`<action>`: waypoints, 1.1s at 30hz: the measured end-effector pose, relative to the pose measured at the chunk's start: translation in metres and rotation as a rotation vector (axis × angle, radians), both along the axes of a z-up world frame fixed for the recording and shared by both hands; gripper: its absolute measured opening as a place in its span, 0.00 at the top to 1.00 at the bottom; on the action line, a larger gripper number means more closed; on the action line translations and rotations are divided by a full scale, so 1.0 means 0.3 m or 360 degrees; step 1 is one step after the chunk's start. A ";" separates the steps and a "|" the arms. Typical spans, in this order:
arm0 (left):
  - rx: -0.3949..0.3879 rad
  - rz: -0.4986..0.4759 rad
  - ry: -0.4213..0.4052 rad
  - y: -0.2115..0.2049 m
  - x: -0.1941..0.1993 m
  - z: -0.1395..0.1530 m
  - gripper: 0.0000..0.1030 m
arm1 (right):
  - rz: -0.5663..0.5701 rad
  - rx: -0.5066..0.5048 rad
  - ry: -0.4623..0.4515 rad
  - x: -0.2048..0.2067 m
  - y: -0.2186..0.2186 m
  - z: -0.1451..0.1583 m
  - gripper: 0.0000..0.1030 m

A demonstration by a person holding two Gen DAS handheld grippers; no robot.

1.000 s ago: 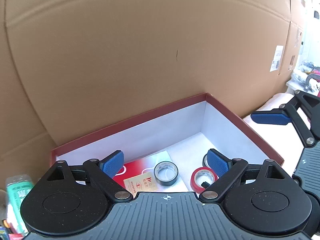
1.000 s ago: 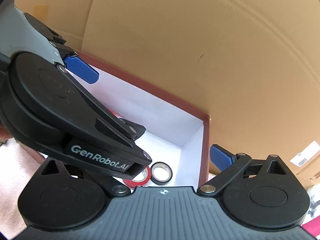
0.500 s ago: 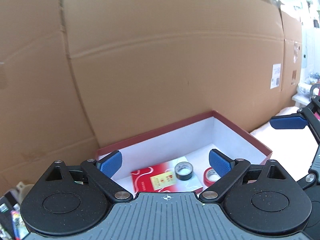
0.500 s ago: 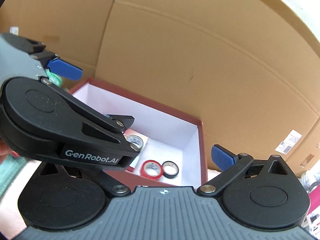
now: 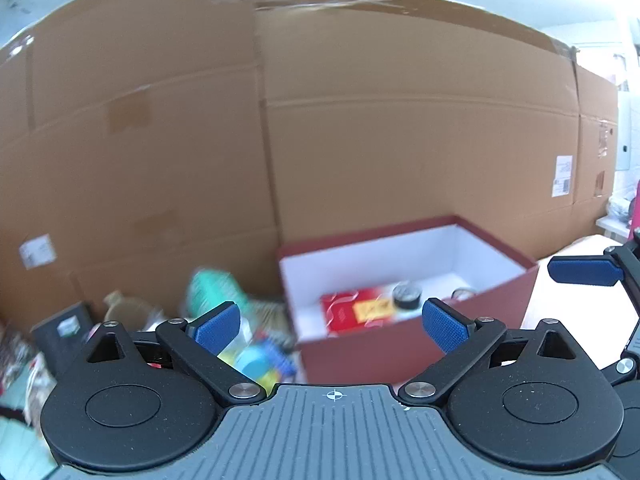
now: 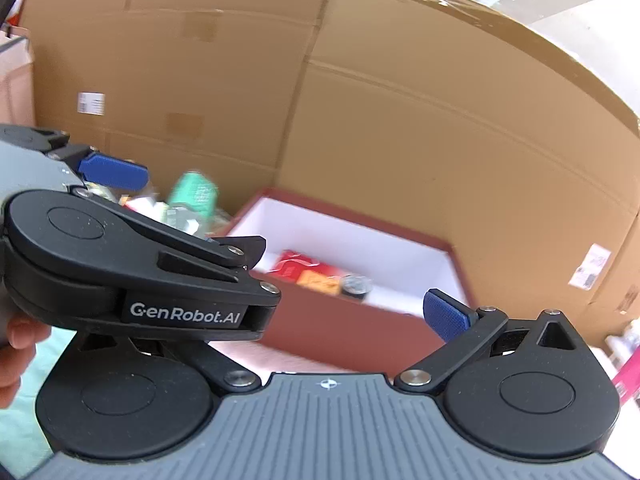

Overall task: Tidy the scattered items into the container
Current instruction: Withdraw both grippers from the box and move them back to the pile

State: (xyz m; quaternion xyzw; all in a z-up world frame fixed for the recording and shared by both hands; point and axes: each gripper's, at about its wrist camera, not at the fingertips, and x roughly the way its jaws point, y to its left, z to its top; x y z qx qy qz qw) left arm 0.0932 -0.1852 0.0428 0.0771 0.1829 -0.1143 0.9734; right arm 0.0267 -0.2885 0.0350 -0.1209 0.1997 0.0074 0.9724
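Left wrist view: left tongs [image 5: 332, 326] spread wide, blue pads [image 5: 218, 326] apart with nothing between them, held level and raised, facing a tall cardboard wall [image 5: 360, 120]. Red container [image 5: 404, 340], white inside, stands ahead and slightly right, open at the top. Contents: red and gold packet [image 5: 356, 312] lying flat on its floor; dark tape roll [image 5: 406, 296] just right of the packet; a second roll [image 5: 464, 292] further right, blurred. Scattered items [image 5: 248, 344] heaped on the desk left of the container, against the cardboard, including a green packet [image 5: 208, 288]; blur hides further detail. Right edge: one blue pad of the right tongs [image 5: 582, 272], nearer than the container's right corner. Right wrist view: right tongs [image 6: 332, 316] spread, empty, one pad [image 6: 446, 316] visible, the other hidden behind the left tongs [image 6: 120, 256], which cross the left foreground side-on, upper pad [image 6: 112, 170] lifted over the heap. Container [image 6: 340, 328] lies ahead, centre. Person's fingers [image 6: 16, 352] at the near left edge.
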 end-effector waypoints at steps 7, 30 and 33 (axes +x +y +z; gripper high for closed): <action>0.0038 0.0108 -0.0004 0.137 -0.104 -0.080 0.00 | 0.0069 0.0116 0.0044 -0.067 0.170 -0.062 0.00; 0.0016 0.0379 0.0198 0.636 -0.188 -0.247 0.00 | 0.0374 0.0196 0.0265 -0.008 0.611 -0.287 0.00; -0.0023 0.0402 0.0244 0.710 -0.161 -0.276 0.00 | 0.0426 0.0198 0.0288 0.007 0.646 -0.315 0.00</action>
